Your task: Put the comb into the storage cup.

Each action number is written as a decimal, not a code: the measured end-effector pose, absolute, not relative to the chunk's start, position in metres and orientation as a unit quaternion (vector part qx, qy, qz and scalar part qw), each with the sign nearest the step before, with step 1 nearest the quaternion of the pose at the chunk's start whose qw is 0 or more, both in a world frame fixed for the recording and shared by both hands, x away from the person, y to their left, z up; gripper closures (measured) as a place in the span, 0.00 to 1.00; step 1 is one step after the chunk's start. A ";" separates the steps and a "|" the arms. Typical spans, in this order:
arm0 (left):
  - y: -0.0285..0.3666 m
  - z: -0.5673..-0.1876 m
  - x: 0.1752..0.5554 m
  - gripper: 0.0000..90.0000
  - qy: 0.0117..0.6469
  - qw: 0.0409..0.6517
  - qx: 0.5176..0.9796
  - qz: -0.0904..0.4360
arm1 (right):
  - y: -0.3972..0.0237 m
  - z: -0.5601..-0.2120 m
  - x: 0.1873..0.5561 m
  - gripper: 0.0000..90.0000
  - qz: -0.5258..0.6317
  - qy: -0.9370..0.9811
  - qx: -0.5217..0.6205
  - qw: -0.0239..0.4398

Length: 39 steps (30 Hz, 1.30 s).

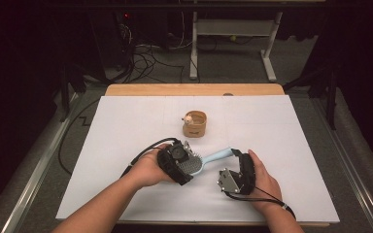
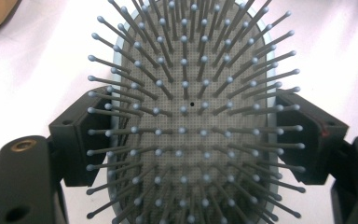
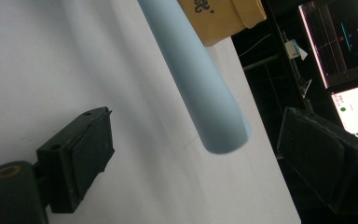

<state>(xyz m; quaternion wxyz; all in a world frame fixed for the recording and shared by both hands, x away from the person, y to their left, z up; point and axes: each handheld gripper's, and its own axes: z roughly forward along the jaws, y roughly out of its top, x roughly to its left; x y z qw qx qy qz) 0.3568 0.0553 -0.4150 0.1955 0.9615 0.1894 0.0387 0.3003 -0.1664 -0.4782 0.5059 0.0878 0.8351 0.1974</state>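
Left gripper (image 1: 183,162) clamped across the hairbrush (image 2: 191,121) head, bristles up, keeping the handle free. Right gripper (image 3: 196,154) wide open around that handle end, not gripping yet, probably lining up a handoff.

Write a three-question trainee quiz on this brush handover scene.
1. True or false: the left tongs are shut on the brush head.
2. Are the right tongs pressing on the brush handle?
3. What stands beyond the brush? A) wooden cup B) plate C) bottle

Key: 1 true. 2 no, the handle end lies between open jaws, apart from both. 3 A, the cup.
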 end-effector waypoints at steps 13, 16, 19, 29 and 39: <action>0.043 -0.417 0.355 0.23 0.181 0.196 0.963 0.037 | -0.155 -0.478 0.298 0.20 0.193 0.828 0.061 0.523; 0.041 -0.416 0.355 0.23 0.180 0.197 0.963 0.036 | -0.154 -0.478 0.297 0.22 0.193 0.826 0.061 0.526; 0.040 -0.416 0.354 0.23 0.180 0.196 0.963 0.034 | -0.151 -0.479 0.297 0.23 0.193 0.827 0.055 0.526; 0.036 -0.416 0.354 0.23 0.178 0.200 0.963 0.034 | -0.145 -0.477 0.295 0.31 0.192 0.818 0.029 0.542; 0.035 -0.413 0.355 0.23 0.175 0.194 0.965 0.034 | -0.139 -0.478 0.292 0.41 0.186 0.811 0.002 0.555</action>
